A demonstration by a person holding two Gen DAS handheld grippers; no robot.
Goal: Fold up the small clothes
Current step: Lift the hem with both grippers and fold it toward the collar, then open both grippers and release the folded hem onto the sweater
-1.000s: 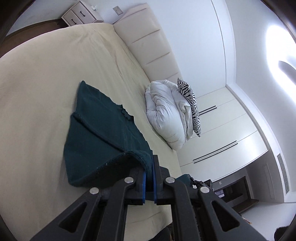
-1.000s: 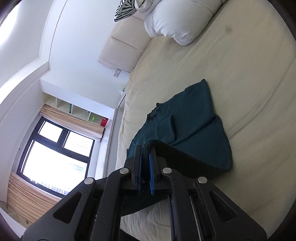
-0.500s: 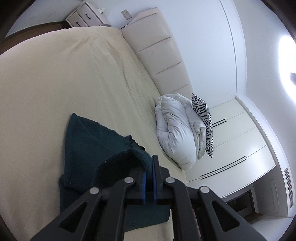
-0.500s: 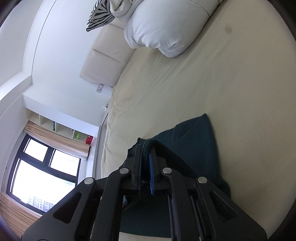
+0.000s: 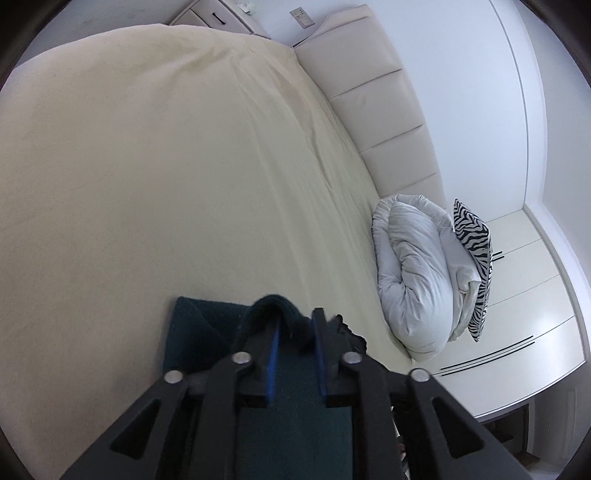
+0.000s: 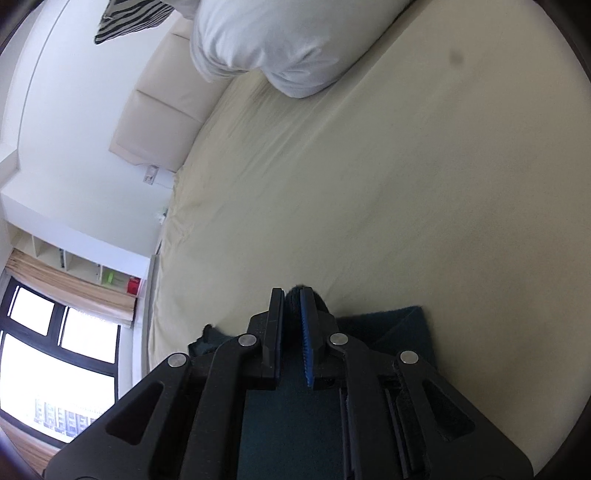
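Note:
A dark green knitted garment [image 5: 195, 332] lies folded on the cream bed sheet [image 5: 184, 166], right under both grippers. My left gripper [image 5: 295, 321] hovers low over it. Its jaws are opening, and a fold of the garment's edge hangs loosely between them without being pressed. In the right wrist view the garment [image 6: 399, 325] shows beside and beneath my right gripper [image 6: 291, 295]. That gripper's blue pads still pinch a thin edge of the cloth at the tips, and its jaws are just starting to part. Most of the garment is hidden by the gripper bodies.
A rolled white duvet [image 5: 413, 280] and a zebra-striped pillow [image 5: 472, 251] sit by the padded headboard [image 5: 376, 110]. White wardrobe doors [image 5: 524, 314] stand beyond them. A nightstand [image 5: 218, 14] is at the far corner. A window [image 6: 55, 369] lies past the bed's edge.
Both grippers carried the garment's edge forward and down over the rest of the cloth, folding it. The left jaws have since parted; the right ones remain nearly together.

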